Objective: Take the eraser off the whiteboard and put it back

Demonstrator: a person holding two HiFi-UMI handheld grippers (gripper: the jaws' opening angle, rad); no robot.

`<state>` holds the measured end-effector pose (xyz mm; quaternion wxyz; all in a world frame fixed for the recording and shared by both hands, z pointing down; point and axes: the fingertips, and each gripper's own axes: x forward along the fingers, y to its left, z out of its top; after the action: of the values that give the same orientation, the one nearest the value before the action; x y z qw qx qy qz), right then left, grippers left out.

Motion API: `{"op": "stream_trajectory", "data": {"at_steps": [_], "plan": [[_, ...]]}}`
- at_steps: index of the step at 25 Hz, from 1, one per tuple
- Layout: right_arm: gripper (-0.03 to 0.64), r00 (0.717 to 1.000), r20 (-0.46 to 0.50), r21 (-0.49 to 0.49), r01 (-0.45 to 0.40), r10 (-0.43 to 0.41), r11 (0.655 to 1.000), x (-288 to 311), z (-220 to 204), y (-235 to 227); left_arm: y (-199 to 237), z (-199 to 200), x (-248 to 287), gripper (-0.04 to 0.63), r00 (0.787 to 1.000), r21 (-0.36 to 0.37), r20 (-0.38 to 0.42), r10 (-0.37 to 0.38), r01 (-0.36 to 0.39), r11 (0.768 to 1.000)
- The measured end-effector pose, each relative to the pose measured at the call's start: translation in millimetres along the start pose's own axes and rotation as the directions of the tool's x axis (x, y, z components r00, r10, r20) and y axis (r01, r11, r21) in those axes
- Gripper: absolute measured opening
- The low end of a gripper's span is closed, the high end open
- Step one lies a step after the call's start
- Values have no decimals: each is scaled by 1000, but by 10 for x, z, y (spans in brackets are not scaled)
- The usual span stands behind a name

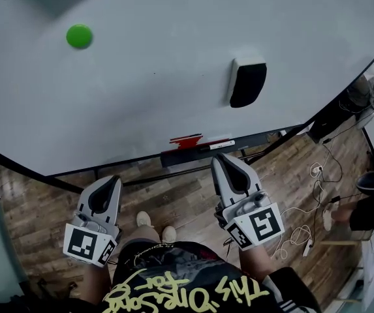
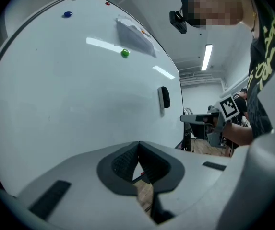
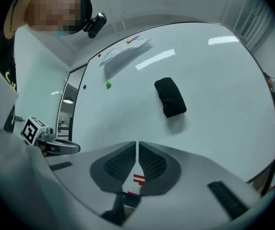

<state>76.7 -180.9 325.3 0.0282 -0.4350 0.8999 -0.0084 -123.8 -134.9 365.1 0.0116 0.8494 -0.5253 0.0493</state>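
The black eraser [image 1: 247,82] clings to the whiteboard [image 1: 141,90], right of the middle and above the tray; it also shows in the right gripper view as the eraser [image 3: 170,96] and small in the left gripper view as the eraser [image 2: 165,97]. My right gripper [image 1: 222,159] hangs below the eraser, short of the board, its jaws shut with nothing between them [image 3: 137,145]. My left gripper [image 1: 112,182] is held lower and to the left, well away from the eraser, jaws also shut and empty [image 2: 138,146].
A green magnet [image 1: 79,36] sticks to the board at upper left. The tray [image 1: 200,150] under the board holds a red marker [image 1: 187,139]. A paper sheet [image 3: 125,51] is pinned higher up. Cables [image 1: 307,204] and a person's shoes [image 1: 154,225] are on the wooden floor.
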Motion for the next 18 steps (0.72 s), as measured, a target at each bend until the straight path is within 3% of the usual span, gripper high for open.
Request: {"op": "stream_trajectory", "data": {"at_steps": [18], "plan": [[8, 998, -67, -12, -1, 1, 1000, 25, -278, 97, -6, -51, 82, 8, 1000, 7, -9, -8, 8, 1000]]}}
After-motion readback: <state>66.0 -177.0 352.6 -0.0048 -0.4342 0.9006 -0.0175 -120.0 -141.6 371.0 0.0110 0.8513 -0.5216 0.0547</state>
